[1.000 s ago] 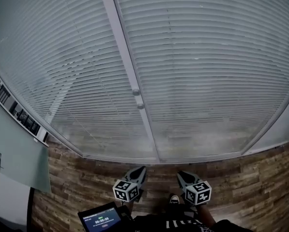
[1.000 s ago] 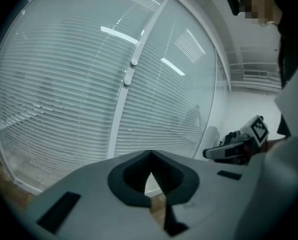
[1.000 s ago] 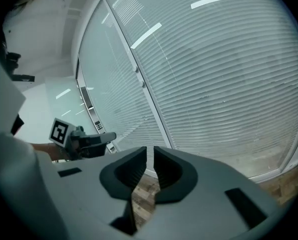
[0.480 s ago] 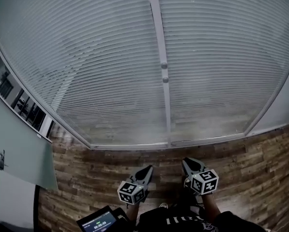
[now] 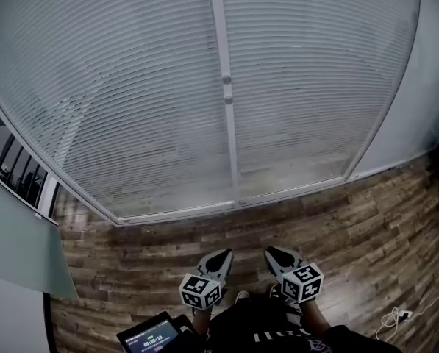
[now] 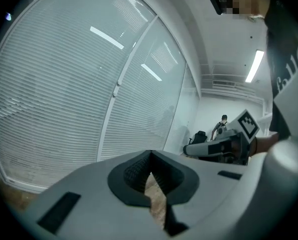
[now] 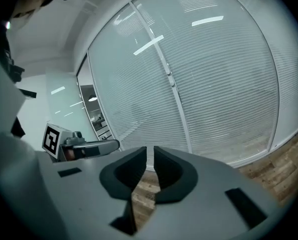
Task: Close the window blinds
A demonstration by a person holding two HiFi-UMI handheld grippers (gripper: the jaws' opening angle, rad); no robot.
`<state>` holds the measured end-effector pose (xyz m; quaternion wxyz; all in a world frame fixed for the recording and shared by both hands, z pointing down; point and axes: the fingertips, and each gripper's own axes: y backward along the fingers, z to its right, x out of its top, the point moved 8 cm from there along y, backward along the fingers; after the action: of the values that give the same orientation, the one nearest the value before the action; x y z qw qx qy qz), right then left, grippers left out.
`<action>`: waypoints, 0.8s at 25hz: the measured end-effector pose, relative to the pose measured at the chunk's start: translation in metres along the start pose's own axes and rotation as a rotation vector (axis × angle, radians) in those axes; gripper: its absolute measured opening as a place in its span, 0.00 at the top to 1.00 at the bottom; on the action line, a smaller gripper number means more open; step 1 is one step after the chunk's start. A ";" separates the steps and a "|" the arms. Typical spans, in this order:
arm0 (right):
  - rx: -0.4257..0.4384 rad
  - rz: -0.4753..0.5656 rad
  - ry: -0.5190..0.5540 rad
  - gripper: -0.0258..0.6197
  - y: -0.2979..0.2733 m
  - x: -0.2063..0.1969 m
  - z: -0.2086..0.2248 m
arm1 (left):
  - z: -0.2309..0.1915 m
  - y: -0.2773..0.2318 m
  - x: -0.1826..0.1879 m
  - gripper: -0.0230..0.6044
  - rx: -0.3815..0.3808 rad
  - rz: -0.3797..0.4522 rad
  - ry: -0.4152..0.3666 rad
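Note:
The window blinds (image 5: 116, 109) hang lowered behind a long glass wall, their slats showing thin gaps. A white upright post (image 5: 230, 145) with two small knobs (image 5: 226, 79) splits them into two panels. My left gripper (image 5: 223, 254) and right gripper (image 5: 272, 251) are held low over the wooden floor, side by side and well short of the glass. In the left gripper view the left gripper (image 6: 149, 156) is shut and empty. In the right gripper view the right gripper (image 7: 149, 151) shows only a thin slit between its jaws, with nothing in it.
A wood-plank floor (image 5: 351, 219) runs up to the window sill. A tablet (image 5: 151, 335) sits at the bottom left, beside a frosted glass partition (image 5: 20, 248). A white cable (image 5: 395, 316) lies at the lower right. A person (image 6: 223, 121) stands far down the room.
The view has pulled back and swung along the window: more floor shows, and the blinds' right end and the wall beside it have come into view. Both grippers stay low and together.

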<state>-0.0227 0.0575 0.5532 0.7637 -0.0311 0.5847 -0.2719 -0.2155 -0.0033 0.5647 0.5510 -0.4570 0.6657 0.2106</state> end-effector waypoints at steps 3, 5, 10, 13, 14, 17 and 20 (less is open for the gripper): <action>0.005 0.008 -0.009 0.87 0.018 -0.005 -0.008 | 0.019 0.006 -0.002 0.96 -0.025 -0.005 -0.014; 0.020 0.021 -0.013 0.87 0.031 -0.009 -0.011 | 0.033 0.009 -0.006 0.96 -0.021 -0.005 -0.024; 0.051 0.040 0.004 0.87 0.081 -0.025 -0.017 | 0.080 0.028 -0.015 0.96 0.024 0.014 -0.032; 0.066 0.027 0.019 0.87 0.127 -0.042 -0.015 | 0.129 0.040 -0.025 0.96 0.054 0.037 -0.016; 0.074 0.017 0.028 0.87 0.142 -0.049 -0.014 | 0.147 0.043 -0.031 0.96 0.059 0.049 -0.005; 0.111 -0.019 0.034 0.87 0.180 -0.074 -0.012 | 0.198 0.054 -0.054 0.96 0.051 0.077 0.024; 0.146 -0.031 0.036 0.87 0.203 -0.093 -0.016 | 0.236 0.069 -0.079 0.96 0.047 0.080 0.030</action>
<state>0.0240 0.2763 0.5553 0.7488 0.0206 0.5766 -0.3262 -0.1472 0.2455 0.5505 0.5429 -0.4199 0.6963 0.2099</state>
